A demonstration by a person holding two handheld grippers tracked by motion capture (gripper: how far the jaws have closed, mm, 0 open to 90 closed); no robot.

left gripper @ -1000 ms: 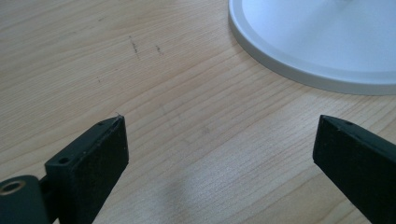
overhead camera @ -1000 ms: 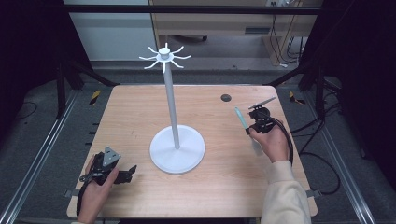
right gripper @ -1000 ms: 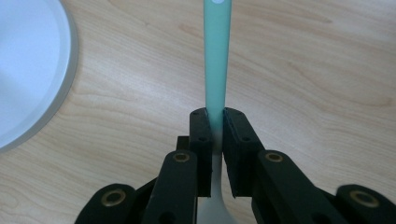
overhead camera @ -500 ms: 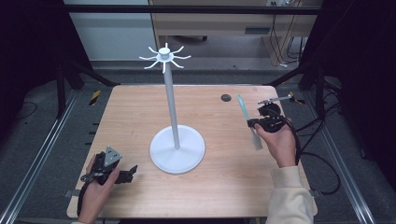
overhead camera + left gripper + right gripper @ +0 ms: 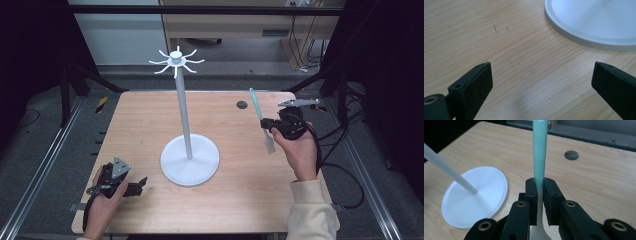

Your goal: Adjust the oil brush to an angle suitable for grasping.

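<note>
A white stand with a round base [image 5: 190,160], a thin pole [image 5: 182,110] and a ring of hooks [image 5: 176,60] on top rises from the middle of the wooden table [image 5: 150,120]. My right gripper [image 5: 267,125] is held above the table's right side, shut on a spatula [image 5: 257,107] with a teal handle and a white blade. In the right gripper view the handle [image 5: 539,150] stands up between the shut jaws of the gripper [image 5: 539,182]. My left gripper [image 5: 137,185] rests open near the front left corner, with bare wood between its fingertips [image 5: 541,75].
A small round hole [image 5: 242,104] sits in the tabletop at the back right. The stand's base [image 5: 599,25] lies just beyond the left gripper. Dark frame rails run along both sides of the table, and cables hang off the right edge.
My right hand has shifted right and a little back with the spatula, turning its handle more upright. The left gripper has stayed where it was.
</note>
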